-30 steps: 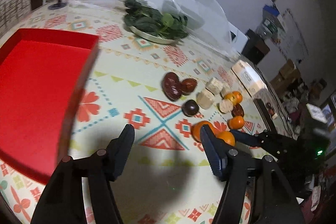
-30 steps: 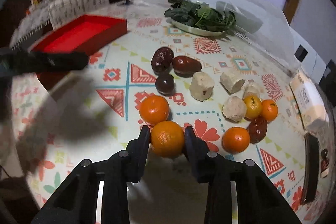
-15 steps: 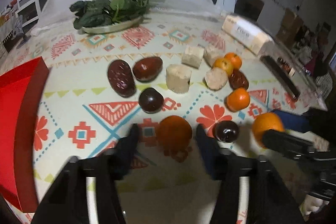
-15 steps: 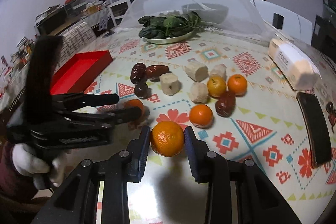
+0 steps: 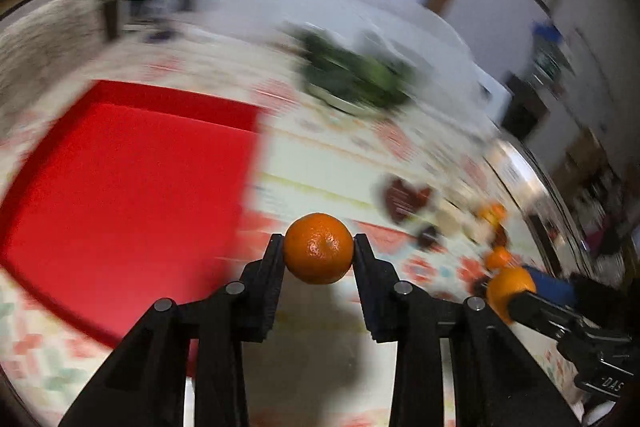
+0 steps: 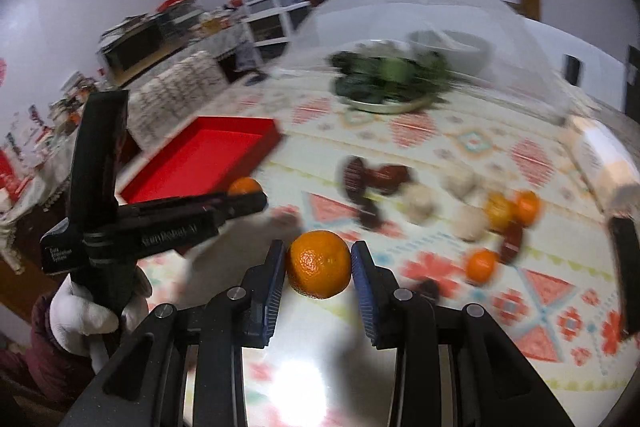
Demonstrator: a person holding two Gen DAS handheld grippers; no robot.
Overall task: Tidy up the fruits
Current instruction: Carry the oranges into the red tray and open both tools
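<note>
Half a second ago our left gripper (image 5: 319,247) straddled an orange lying on the cloth; now it pinches that orange (image 5: 319,247) between its tips, lifted off the table, and we have swung toward the red tray (image 5: 120,195). From the left wrist, the tray fills the space ahead and to the left of the fingers, with nothing visible in it, though blur softens everything. Off to the right and lower, our right gripper (image 5: 516,297) shows side-on, gripping a second orange (image 5: 509,285); beyond it the remaining fruit (image 5: 408,199) lies scattered on the patterned tablecloth (image 5: 320,155). From the right wrist, the blue-padded jaws are closed narrowly on that second orange (image 6: 319,264), held clear above the cloth. Ahead and to the left, the left gripper (image 6: 250,197) reaches toward the tray (image 6: 208,155), its orange (image 6: 244,185) just peeking at the tips near the tray's near corner. Ahead and to the right, small oranges (image 6: 480,265), dark reddish fruits (image 6: 356,175) and pale chunks (image 6: 420,203) sit well apart from the tray. We judge the job barely begun: two oranges are in transit, none placed that we can see, and the rest of the pile is untouched.
</note>
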